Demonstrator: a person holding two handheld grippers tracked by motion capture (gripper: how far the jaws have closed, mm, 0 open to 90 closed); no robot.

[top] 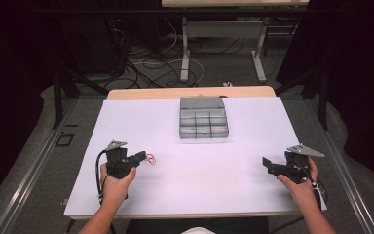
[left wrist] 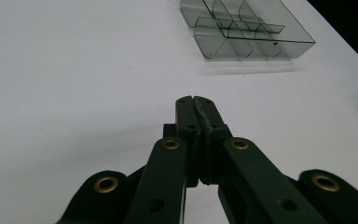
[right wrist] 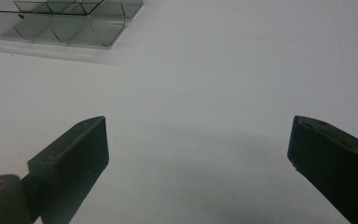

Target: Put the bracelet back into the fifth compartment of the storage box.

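Currently the left gripper (top: 142, 157) sits just beside a small red rubber band (top: 150, 158) on the white table (top: 185, 180), its tips almost touching the loop. In the left gripper view the jaws are pressed together with no gap, and nothing red shows between them; whether a strand is caught there I cannot tell. The band lies in front of and to the left of the clear compartment box (top: 203, 124), well apart from it. The right gripper (top: 268, 164), in front of and to the right of the box, has its jaws spread wide with nothing between them.

Risks, as judged:
- Closed tips may push the thin, flat band along the smooth surface instead of getting under it.
- If nipped by one strand only, the band could stretch and snap free on the way to the box.
- Box compartments are small; a loose drop may land across a divider or in the wrong cell.
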